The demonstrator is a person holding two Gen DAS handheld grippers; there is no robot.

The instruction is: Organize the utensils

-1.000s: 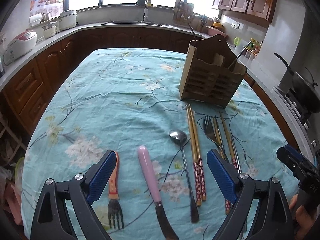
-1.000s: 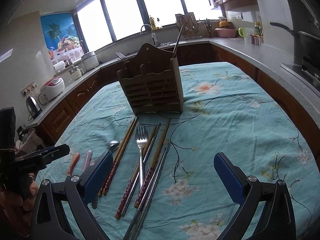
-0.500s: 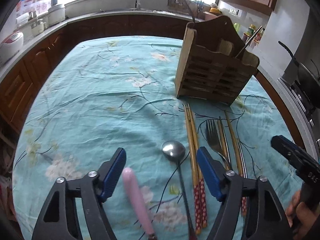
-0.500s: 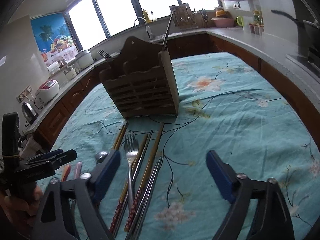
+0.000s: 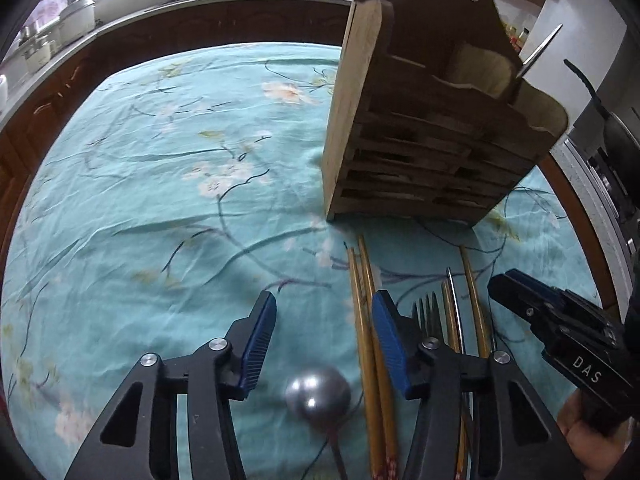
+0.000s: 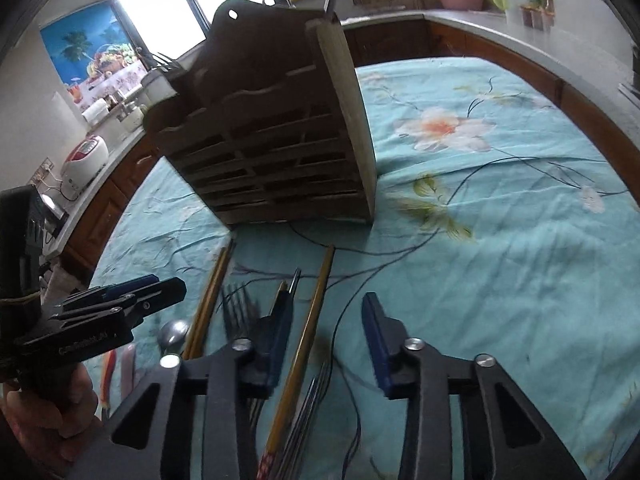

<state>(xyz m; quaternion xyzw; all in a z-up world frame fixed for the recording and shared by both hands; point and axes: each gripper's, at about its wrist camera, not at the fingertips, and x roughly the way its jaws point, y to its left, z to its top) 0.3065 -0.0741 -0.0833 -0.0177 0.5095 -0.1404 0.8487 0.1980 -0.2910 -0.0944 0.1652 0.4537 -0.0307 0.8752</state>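
Progress check, left to right: barely started by the look of it, nearly all the utensils lie flat on the table in front of the wooden utensil holder. Far left in the right wrist view, an orange-handled piece and a pink handle sit just behind the left tool. That tool's jaws have just been closing and stand half-way, nothing gripped; below them is bare cloth and the spoon bowl, the pads clear of it. Right pad sits over the first pair of wooden chopsticks, contact unclear. Next over: metal fork, then more chopsticks of wood and metal, tips toward the holder. Right tool hovers over this bundle, jaws also just been closing, now narrow-ish, with one wooden chopstick running up between them but the pads not pressing on it that I can see. Done so far: holder has a fork sticking up at its left end and one metal handle at its right end, rest of the slots look empty from here. Left: spoon, fork, all chopsticks, the two coloured-handle items. My read is both tools are lining up a first pick from the bundle.
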